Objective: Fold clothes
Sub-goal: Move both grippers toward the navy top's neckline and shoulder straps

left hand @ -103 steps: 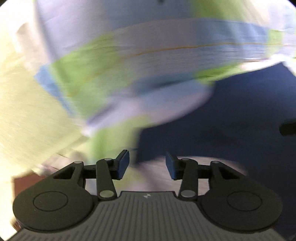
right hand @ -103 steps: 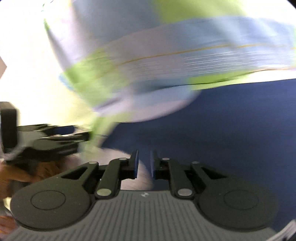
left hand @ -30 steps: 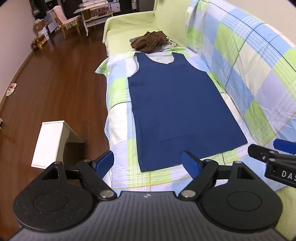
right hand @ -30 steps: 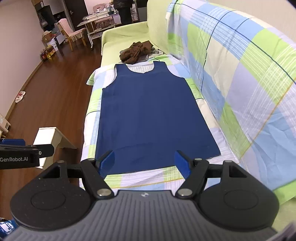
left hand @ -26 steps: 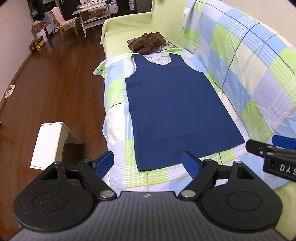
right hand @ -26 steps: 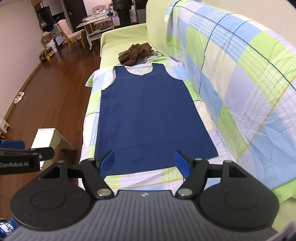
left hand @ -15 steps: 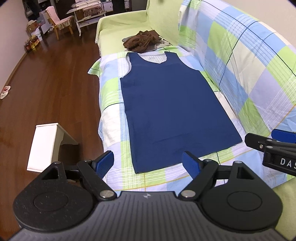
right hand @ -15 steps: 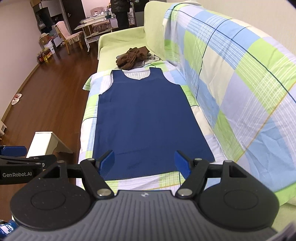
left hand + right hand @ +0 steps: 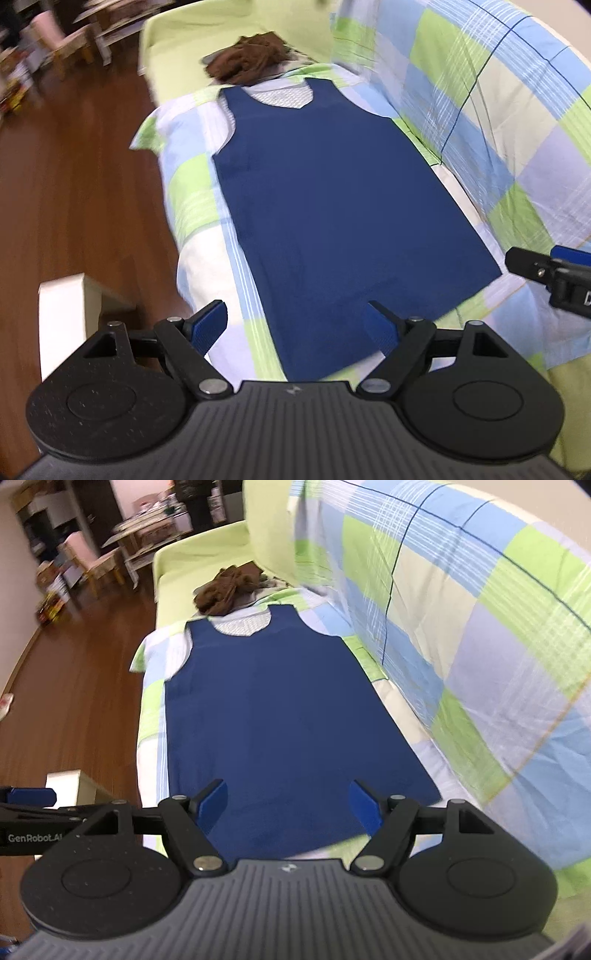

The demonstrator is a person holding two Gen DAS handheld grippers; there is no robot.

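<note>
Item: navy tank top [image 9: 332, 206], flat on checked sofa cover [image 9: 192, 206]; our left claw [image 9: 295, 328] and right claw [image 9: 288, 805] both spread, empty; we should pinch hem corners evenly.

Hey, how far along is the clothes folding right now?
Done: the navy tank top lies spread flat on the checked sofa cover, neck at the far end. In hand: nothing; the left gripper and right gripper are both open above the near hem. Left: every fold of the top, and the crumpled brown garment beyond it is untouched.
</note>
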